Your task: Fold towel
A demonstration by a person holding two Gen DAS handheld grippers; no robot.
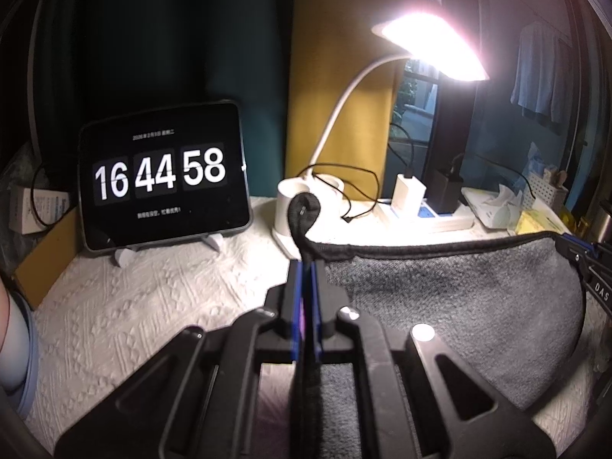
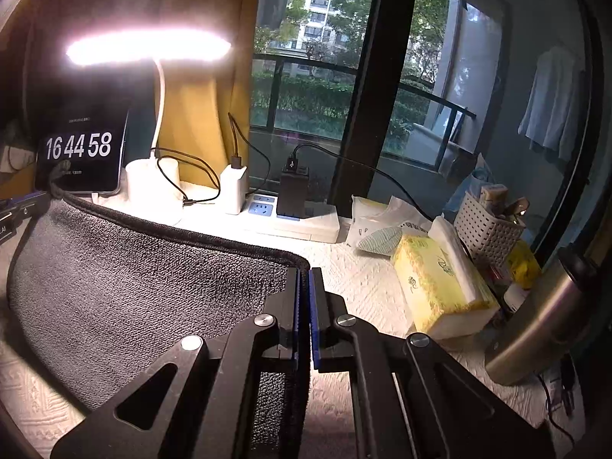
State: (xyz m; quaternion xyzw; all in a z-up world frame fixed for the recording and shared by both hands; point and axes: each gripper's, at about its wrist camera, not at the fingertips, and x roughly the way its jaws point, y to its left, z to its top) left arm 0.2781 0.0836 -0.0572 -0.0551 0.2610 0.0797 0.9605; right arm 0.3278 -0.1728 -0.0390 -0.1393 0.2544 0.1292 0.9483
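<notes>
Pinching the towel's [image 1: 459,306] left corner, the left hand-held gripper [image 1: 306,267] is clamped on its hem above the desk [image 1: 153,306]. The towel's long edge sags rightward to the right hand-held gripper [image 2: 304,271], clamped on the opposite corner; each hand is equally near its end.

My left wrist view looks low and close across the worktop [image 1: 134,306] toward the clock tablet [image 1: 164,176] and lamp [image 1: 428,46]. My right wrist view faces the window [image 2: 325,76], equally low. Both share the tablet [image 2: 80,153], lamp [image 2: 149,48] and towel [image 1: 459,298] [image 2: 134,287].
</notes>
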